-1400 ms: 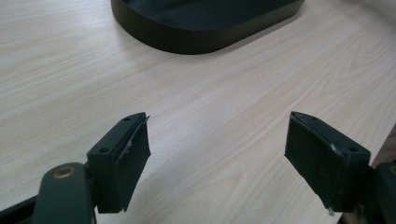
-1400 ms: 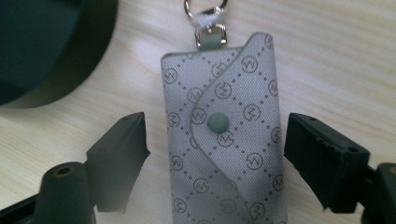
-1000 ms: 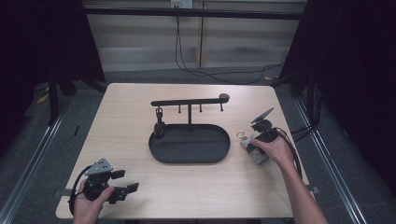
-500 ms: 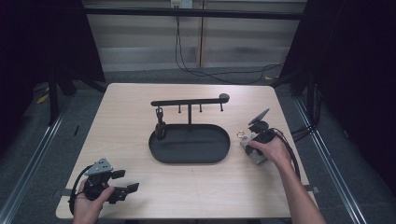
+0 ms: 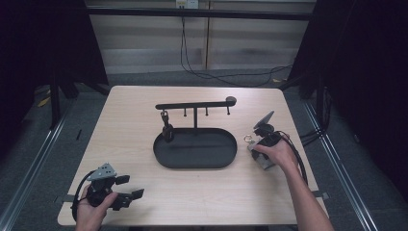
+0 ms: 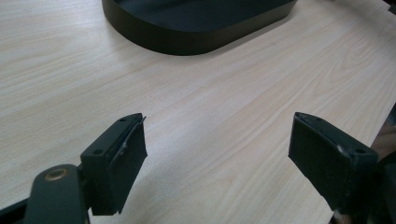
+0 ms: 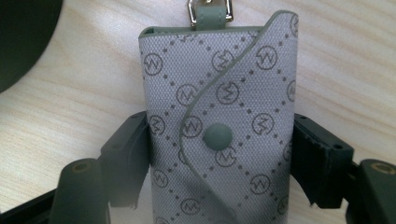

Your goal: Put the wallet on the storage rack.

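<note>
— Where's the pouch [image 7: 219, 135]?
— On the table [image 5: 130, 120] at about three o'clock of the tray [image 5: 195, 149], just beside it. The right gripper [image 7: 219, 154] has both jaws pressed against its sides.
— And the left gripper [image 6: 219, 154]?
— Down at seven o'clock, jaws wide apart over bare wood.

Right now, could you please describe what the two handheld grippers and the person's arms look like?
Both are black two-jaw tools. The left gripper has broad, flat rectangular jaws faced with black pads, screw holes in the jaw backs, a brass-coloured pivot pin, a grey three-cornered plate on top and a black cable looping beside it. The right gripper has the same padded jaws, a grey plate and a black cable trailing along the forearm. Both forearms are bare, without sleeves.
</note>
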A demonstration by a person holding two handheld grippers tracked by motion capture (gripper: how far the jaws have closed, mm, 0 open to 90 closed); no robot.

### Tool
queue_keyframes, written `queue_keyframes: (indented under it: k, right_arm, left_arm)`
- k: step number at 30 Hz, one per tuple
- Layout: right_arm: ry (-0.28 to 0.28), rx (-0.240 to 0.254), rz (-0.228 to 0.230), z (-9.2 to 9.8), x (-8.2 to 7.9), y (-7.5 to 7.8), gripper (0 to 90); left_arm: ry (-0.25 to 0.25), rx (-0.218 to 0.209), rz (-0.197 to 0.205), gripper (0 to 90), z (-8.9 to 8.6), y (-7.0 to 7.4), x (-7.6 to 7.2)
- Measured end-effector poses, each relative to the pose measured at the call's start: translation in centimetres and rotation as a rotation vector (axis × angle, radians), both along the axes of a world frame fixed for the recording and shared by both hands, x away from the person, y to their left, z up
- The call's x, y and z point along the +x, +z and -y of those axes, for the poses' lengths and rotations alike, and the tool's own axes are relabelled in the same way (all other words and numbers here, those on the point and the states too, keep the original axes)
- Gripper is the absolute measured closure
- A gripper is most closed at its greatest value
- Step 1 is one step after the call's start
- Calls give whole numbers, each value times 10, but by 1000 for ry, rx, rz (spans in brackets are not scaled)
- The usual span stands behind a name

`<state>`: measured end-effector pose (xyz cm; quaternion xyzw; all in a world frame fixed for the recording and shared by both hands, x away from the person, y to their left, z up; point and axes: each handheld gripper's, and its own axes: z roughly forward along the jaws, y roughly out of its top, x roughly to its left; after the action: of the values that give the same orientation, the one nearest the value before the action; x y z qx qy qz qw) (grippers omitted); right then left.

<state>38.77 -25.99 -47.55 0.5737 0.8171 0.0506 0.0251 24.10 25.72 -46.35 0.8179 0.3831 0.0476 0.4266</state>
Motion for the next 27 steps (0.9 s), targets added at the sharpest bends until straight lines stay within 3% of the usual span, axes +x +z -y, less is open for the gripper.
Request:
queue_keyframes:
  k: [13,27]
  right_arm:
    - [-31,38,-41,2,5,6,331]
    - [-45,72,-15,5,5,20,332]
  left_arm:
    - [12,-18,-6,170,-2,0,3]
    - [-12,-19,-30,164,-1,-2,3]
